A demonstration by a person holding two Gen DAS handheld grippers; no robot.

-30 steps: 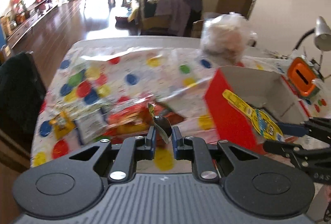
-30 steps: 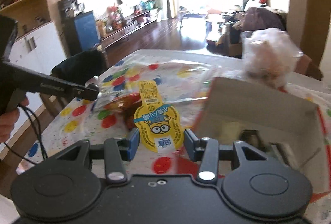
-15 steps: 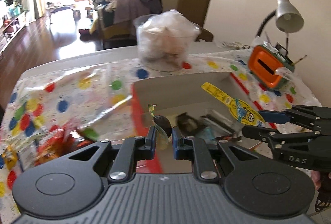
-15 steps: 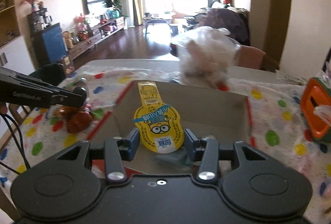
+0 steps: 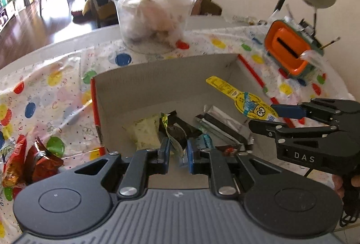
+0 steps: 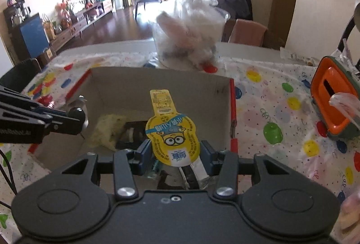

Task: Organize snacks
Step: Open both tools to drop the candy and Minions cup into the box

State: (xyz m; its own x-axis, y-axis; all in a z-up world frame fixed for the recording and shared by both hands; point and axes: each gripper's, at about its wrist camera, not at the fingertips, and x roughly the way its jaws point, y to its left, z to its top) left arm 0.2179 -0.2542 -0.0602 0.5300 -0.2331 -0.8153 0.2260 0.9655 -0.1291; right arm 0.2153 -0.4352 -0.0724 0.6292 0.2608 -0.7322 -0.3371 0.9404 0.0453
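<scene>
Right wrist view: my right gripper pinches the light, floppy yellow cartoon-printed flat snack packet by its lower edge.

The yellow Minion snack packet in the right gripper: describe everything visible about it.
The yellow Minion snack packet is a flat, glossy pouch with a rounded body and a narrow printed tab pointing away from the camera. A cartoon goggled face, a blue band and a white label mark its front. The right gripper holds it by its lower edge, above the open cardboard box. Nothing else visibly touches it.
</scene>
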